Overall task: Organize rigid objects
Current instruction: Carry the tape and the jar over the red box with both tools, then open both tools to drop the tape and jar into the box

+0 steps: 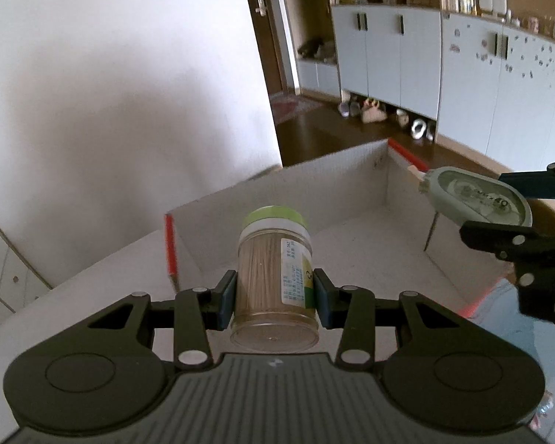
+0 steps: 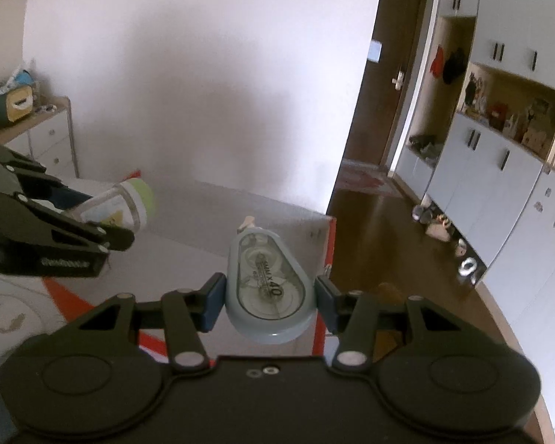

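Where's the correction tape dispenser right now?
The correction tape dispenser is clamped in the right gripper, held above the right wall of the open cardboard box, to the right of the toothpick jar.

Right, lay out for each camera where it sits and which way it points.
Left wrist: sits on the left gripper, looking forward over the open white box; its jaws clamp a toothpick jar. The right gripper enters at right.
Right wrist: sits on the right gripper, facing the wall and doorway; its jaws clamp a correction tape dispenser. The left gripper enters at left.
Shared: both show the box, jar, dispenser and white cabinets.
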`<state>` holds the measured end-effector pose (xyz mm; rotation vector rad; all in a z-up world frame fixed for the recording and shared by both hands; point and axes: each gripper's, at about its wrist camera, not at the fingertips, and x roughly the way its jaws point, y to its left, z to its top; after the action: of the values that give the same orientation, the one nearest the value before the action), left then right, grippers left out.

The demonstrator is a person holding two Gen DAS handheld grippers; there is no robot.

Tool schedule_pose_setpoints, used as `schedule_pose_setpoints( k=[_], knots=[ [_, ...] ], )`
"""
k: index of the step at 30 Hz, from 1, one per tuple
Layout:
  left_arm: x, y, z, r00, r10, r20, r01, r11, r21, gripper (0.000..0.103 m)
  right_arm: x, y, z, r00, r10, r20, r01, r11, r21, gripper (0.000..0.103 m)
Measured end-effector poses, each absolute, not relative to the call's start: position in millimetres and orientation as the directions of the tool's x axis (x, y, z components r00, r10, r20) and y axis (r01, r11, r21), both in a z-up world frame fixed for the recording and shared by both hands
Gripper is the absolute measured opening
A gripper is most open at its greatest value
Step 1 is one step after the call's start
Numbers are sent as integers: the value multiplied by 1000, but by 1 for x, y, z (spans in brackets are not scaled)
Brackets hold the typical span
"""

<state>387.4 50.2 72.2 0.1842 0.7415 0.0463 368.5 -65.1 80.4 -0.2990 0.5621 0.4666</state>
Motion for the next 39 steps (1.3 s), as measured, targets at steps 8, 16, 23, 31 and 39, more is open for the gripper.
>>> schedule_pose_setpoints(
  k=[8, 16, 23, 31, 39],
  knots=[
    [438, 41, 37, 673, 120, -730, 50, 977, 206, 42, 406, -38, 50, 695, 306, -651, -520, 839, -161, 51],
    [472, 40, 7, 583, 163, -796, 91, 961, 263, 42, 431, -22, 27, 627, 282, -727, -546, 824, -151, 52],
    [488, 41, 0, 456, 146, -878, 148, 960, 236, 42, 434, -5, 20, 610, 236, -757, -568, 796, -209, 52],
    [493, 38, 1, 436, 142, -889, 149, 962, 227, 42, 433, 1, 20, 591, 229, -774, -587, 779, -218, 51],
    [486, 40, 11, 459, 136, -878, 136, 966, 221, 43, 437, -10, 26, 612, 236, -755, -569, 795, -212, 64]
  ],
)
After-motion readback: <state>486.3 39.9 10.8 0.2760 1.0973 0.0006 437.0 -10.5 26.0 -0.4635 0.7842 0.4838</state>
